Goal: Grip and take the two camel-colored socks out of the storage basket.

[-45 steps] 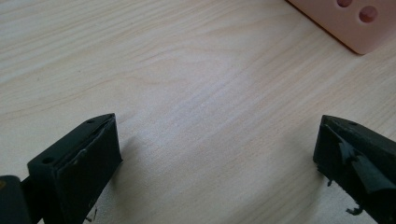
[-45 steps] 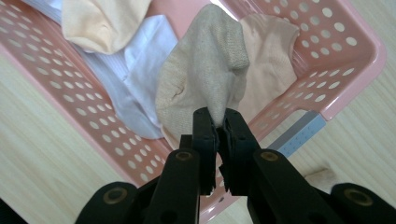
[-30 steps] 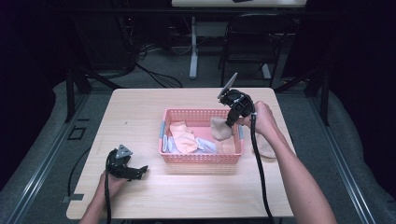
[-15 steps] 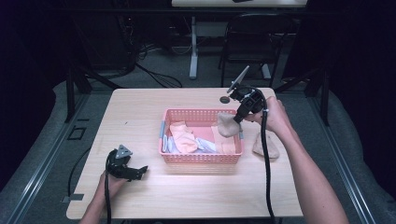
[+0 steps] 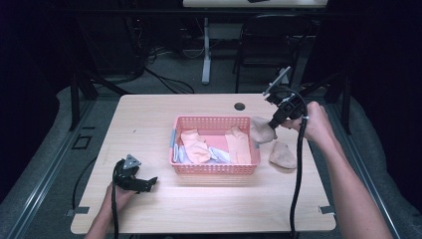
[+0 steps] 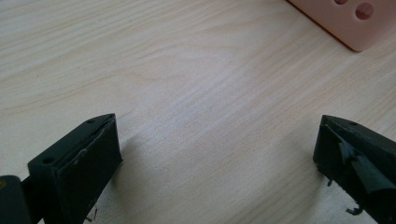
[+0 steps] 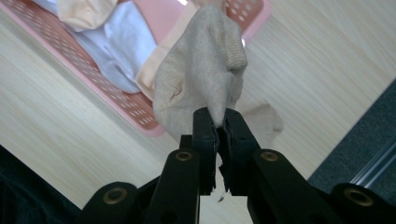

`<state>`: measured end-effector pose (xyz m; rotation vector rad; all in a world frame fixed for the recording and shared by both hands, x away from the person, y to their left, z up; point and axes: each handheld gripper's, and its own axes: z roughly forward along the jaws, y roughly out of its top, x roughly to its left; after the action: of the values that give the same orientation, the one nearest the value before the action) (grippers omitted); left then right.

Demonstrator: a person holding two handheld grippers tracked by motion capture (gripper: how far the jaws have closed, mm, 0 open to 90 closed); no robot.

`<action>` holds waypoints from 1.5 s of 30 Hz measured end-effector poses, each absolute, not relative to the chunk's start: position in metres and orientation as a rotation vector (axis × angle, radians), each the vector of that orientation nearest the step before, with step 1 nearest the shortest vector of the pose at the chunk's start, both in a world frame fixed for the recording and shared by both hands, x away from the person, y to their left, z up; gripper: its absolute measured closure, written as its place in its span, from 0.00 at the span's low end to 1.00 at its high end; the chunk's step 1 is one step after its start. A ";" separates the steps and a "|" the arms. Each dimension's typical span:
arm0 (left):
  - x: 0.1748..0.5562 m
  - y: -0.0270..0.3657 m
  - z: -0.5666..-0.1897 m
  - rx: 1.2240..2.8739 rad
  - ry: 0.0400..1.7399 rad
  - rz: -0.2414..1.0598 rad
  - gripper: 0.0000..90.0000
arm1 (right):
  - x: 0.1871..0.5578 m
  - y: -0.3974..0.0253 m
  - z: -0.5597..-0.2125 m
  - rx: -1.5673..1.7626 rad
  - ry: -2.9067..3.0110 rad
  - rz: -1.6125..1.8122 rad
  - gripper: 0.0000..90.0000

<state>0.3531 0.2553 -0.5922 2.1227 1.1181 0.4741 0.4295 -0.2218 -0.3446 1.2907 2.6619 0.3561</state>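
Nearest the person, the left gripper [image 5: 149, 182] rested low on the counter [image 5: 149, 114] at its front left, the left hand [image 5: 117, 191] wrapped round it from behind and the forearm coming in from the bottom edge. The left gripper view showed what the high view could not: its jaws stood wide apart over bare wood with nothing between them, and a corner of the pink basket [image 6: 348, 25] sat just beyond. Farther in, the pink basket [image 5: 215, 169] stood at the middle of the counter with peach and pale blue socks lying in it. On the right, the forearm reached forward along the counter's edge, the right hand [image 5: 313, 124] raised and tipped so that the right gripper [image 5: 272, 125] pointed down and to the left. The right gripper view made the grasp plain: the jaws were clenched on an edge of a beige sock [image 7: 201, 79], which hung lifted over the basket's right end and the wood beside it. In the high view that beige sock [image 5: 261, 130] hung just outside the basket's right wall. A second beige sock [image 5: 283, 154] lay flat on the counter to the right of the basket, below the raised one.
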 end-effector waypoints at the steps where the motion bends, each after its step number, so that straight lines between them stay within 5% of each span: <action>1: 0.353 0.255 -0.592 2.123 1.118 0.474 0.00 | 0.430 -0.222 -0.345 1.291 2.662 0.356 0.95; 10: 0.353 0.255 -0.592 2.121 1.119 0.474 0.00 | 0.426 -0.266 -0.365 1.418 2.563 0.377 0.95; 31: 0.353 0.255 -0.592 2.123 1.118 0.474 0.00 | 0.430 -0.303 -0.479 1.644 2.494 0.371 0.93; 39: 0.353 0.255 -0.592 2.123 1.118 0.474 0.00 | 0.425 -0.322 -0.484 1.752 2.443 0.485 0.66; 45: 0.353 0.255 -0.592 2.123 1.118 0.474 0.00 | 0.401 -0.329 -0.478 1.714 2.393 0.536 0.33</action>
<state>0.3531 0.2553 -0.5922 2.1225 1.1183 0.4743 0.4009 -0.3286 -0.4775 1.7136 2.3932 0.5356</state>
